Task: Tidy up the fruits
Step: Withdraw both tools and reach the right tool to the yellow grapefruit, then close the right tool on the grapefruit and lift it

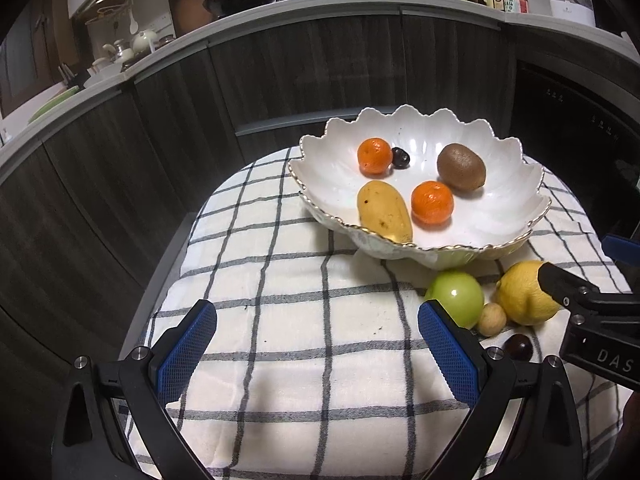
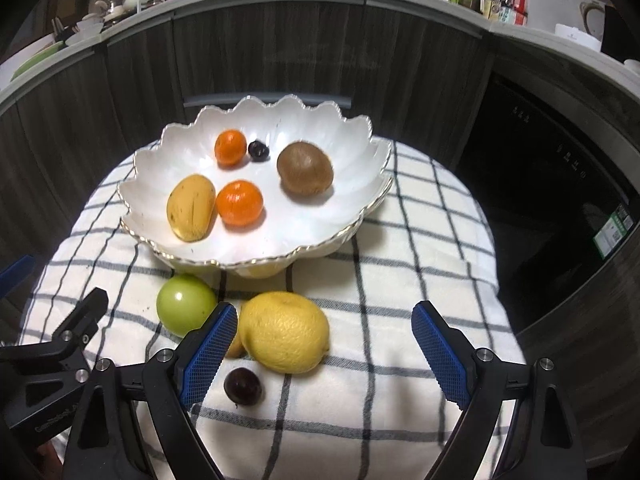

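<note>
Right gripper point(image 2: 320, 344) pitched down, jaws wide, lemon point(image 2: 285, 332) between, untouched. Left gripper point(image 1: 316, 344) pitched down, jaws spread, empty. Lemon's long axis lies across, parallel to bowl point(image 2: 360, 216) front.

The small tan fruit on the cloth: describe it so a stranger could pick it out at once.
Find the white scalloped bowl on the checked cloth. In front of it, outside the bowl, lie a green apple and a big yellow lemon. The small tan fruit sits in the gap between them: round, pale beige, far smaller than both, and lighter than the dark cherry nearby.
</note>
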The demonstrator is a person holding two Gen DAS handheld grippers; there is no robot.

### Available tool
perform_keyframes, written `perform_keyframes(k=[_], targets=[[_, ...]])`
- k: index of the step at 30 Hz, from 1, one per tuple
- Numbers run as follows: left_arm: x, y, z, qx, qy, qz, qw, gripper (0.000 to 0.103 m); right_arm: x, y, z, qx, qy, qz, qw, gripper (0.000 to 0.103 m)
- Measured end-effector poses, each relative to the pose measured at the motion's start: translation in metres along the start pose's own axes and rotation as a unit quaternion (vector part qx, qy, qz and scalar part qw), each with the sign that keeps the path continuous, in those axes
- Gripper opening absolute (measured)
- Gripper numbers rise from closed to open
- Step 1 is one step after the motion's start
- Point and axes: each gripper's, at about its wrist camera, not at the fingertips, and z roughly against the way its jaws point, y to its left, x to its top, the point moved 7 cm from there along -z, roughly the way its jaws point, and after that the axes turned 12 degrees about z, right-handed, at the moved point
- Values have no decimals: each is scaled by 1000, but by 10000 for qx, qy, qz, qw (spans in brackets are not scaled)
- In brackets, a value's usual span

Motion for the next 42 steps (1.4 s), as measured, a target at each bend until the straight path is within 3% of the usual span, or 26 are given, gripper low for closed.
perform_keyframes(k=[20, 24, 29, 42], targets=[[-7, 17, -28, 99, 250, 152, 9995, 102, -6, 15, -49, 245, 378, -197, 9988, 88], [-8, 17, -29, 96, 269, 150, 9995, 103, -6, 16, -53, 349, 371, -226, 9984, 74], [-9, 15, -29, 92, 274, 128, 9995, 103, -6, 19, -54, 493, 317, -188, 9981, 63], [-7, 4, -17, -26, 136, 11, 9999, 102, -2, 5, -30, 391, 41, -173, 9991, 62]])
